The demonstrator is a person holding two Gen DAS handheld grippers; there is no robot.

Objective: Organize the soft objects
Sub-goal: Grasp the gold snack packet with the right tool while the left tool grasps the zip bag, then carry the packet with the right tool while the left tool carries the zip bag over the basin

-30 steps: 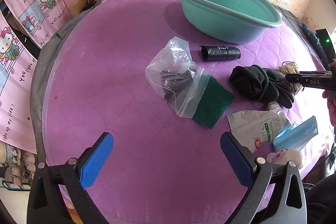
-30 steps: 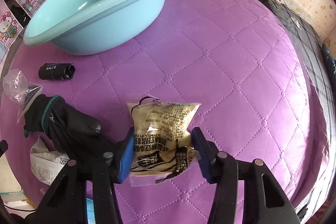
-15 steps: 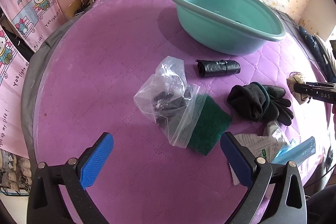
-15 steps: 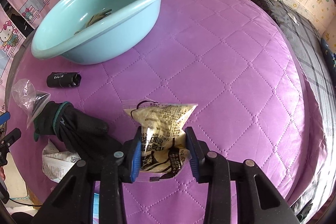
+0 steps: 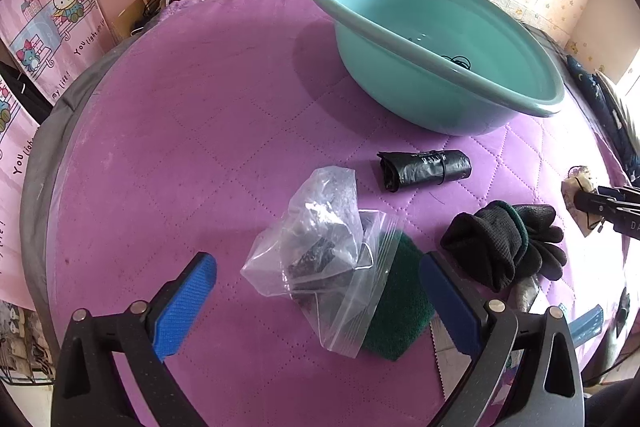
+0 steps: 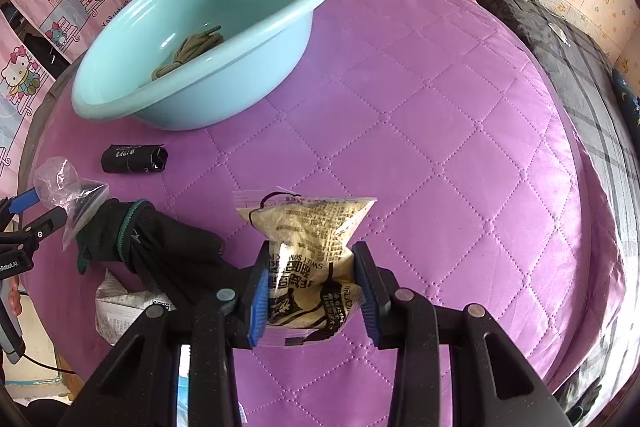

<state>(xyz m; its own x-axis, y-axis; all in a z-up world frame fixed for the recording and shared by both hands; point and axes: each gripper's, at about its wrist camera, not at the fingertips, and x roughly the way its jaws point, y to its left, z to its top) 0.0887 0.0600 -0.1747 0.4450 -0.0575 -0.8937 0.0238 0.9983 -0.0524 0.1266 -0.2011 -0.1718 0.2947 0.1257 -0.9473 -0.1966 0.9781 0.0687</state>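
Your right gripper (image 6: 312, 291) is clamped on a beige printed packet (image 6: 308, 247), blue pads pinching its lower half so the top flares out ahead of the jaws. Left of those jaws lie the black gloves (image 6: 160, 247); farther ahead and left sits the teal basin (image 6: 280, 39), a coil of olive cord (image 6: 188, 51) inside. Your left gripper (image 5: 316, 299) is spread wide and holds nothing, with a clear zip bag (image 5: 320, 251) between its fingers over a green scouring pad (image 5: 400, 311). Beyond lies a black roll (image 5: 424, 169).
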